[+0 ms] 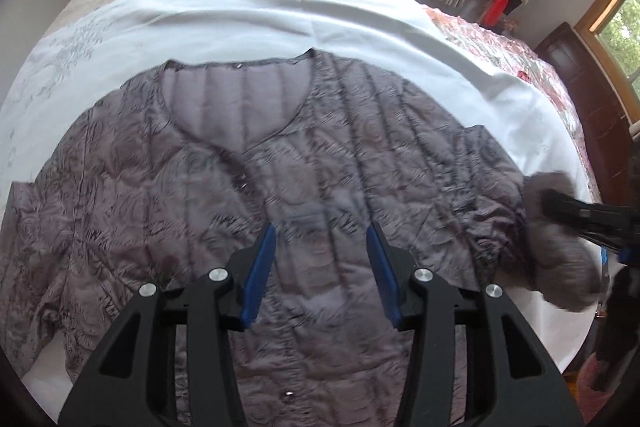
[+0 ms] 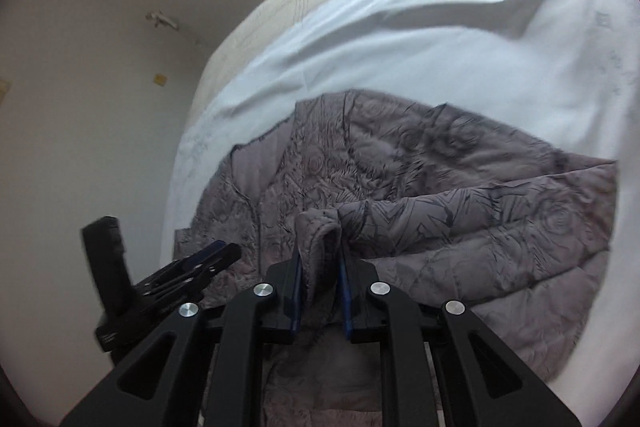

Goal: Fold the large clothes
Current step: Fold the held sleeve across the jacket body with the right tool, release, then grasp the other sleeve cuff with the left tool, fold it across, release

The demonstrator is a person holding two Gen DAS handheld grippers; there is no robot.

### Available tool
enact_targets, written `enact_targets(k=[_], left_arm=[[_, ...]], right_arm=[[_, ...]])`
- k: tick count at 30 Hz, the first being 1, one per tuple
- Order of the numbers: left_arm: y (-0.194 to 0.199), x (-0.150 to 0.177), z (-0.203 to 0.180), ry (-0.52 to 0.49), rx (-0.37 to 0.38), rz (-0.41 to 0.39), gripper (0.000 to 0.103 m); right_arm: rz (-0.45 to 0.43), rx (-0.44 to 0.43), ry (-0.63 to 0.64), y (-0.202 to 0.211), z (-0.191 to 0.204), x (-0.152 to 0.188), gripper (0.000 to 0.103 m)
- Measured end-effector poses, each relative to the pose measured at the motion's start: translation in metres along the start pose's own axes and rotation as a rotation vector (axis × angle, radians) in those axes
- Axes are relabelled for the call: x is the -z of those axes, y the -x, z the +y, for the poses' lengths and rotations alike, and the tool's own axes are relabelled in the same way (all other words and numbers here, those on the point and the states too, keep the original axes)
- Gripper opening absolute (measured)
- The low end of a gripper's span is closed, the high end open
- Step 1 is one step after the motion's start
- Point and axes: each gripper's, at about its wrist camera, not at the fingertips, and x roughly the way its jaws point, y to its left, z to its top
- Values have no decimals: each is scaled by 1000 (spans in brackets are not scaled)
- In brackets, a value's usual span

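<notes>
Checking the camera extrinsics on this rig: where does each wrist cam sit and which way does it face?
Left wrist: sits behind the open left gripper, above the grey quilted jacket, facing its neckline and the white sheet; the right gripper shows at the right edge.
Right wrist: sits behind the right gripper, shut on the jacket's sleeve cuff, facing across the jacket toward the wall; the left gripper shows lower left.
Shared: jacket, sheet, floral bedding, and each other's gripper.
</notes>
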Motion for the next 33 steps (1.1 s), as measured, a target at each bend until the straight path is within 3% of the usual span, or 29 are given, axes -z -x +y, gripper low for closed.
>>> enact_targets(k=[4, 6, 8, 12, 15, 18, 20, 21, 22, 26, 29, 33], left_arm=[[-5, 4, 7, 8, 12, 15, 49], [-7, 5, 7, 7, 36, 23, 53], [-8, 6, 4, 8, 77, 36, 55], [-10, 10, -15, -18, 198, 55, 65], [-20, 15, -35, -44, 257, 90, 70], [-43, 20, -58, -67, 270, 150, 69], [-57, 24, -67, -59, 292, 188, 60], [-64, 25, -71, -57, 304, 206, 47], [-71, 27, -75, -55, 296, 218, 43], [-74, 28, -81, -43, 271, 187, 6], [-53, 27, -81, -44, 267, 115, 3], [-1, 20, -71, -58, 252, -25, 3]], right_arm=[[63, 26, 4, -38, -3, 2, 16], [91, 0, 7, -49, -6, 2, 27], [97, -44, 12, -49, -6, 4, 31], [63, -118, 33, -18, -5, 10, 32], [-9, -57, 58, 20, -13, 15, 32], [-66, 15, 46, 53, -32, 22, 32], [-98, 79, 30, 72, -49, 30, 32], [-111, 111, 20, 78, -58, 33, 32], [-121, 138, 7, 83, -66, 35, 32], [-144, 165, -52, 95, -92, 45, 32], [-161, 185, -79, 95, -105, 48, 32], [-189, 137, -101, 96, -112, 47, 32]])
